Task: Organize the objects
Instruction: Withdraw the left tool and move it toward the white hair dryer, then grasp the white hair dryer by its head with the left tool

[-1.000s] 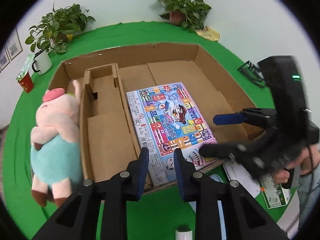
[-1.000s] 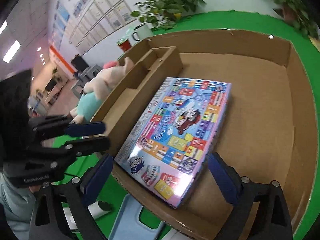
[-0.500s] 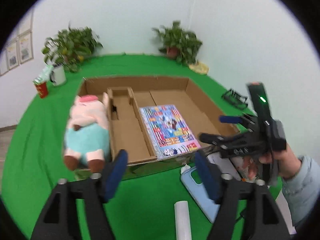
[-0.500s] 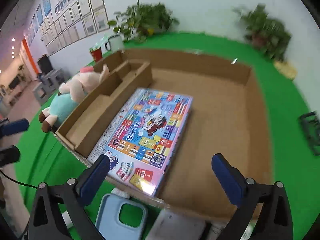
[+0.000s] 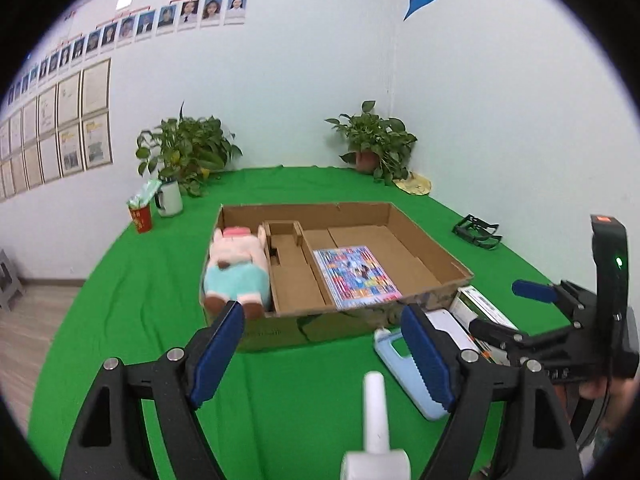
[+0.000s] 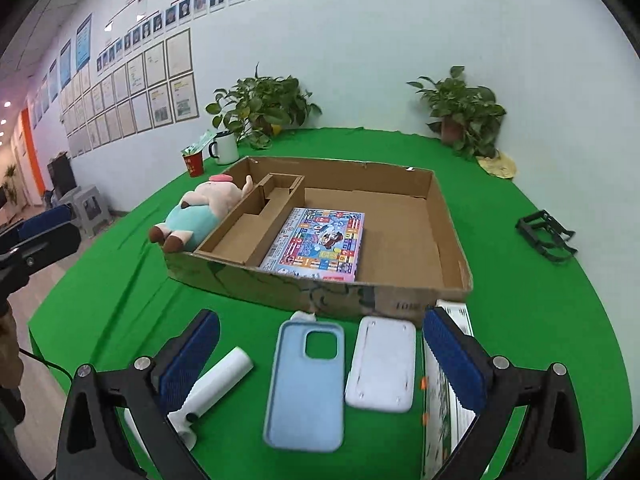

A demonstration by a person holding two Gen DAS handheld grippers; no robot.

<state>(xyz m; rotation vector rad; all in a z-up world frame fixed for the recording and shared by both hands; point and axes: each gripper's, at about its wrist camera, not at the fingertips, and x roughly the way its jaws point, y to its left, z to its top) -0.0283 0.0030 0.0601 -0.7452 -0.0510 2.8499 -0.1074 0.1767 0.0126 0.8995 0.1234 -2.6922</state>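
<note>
Both grippers, left (image 5: 320,346) and right (image 6: 320,360), pulled back from box (image 6: 448,216), jaws released, empty. Game (image 6: 320,240) now flat inside, placed. Phone case (image 6: 306,380) and pad (image 6: 380,364) remain outside, next.

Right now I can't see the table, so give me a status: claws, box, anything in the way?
Left claw open, empty. Right claw open, empty. Game box flat inside cardboard tray. Blue phone case lies loose in front of tray.

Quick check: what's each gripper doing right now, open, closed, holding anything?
Left gripper: open, holding nothing.
Right gripper: open, holding nothing.
</note>
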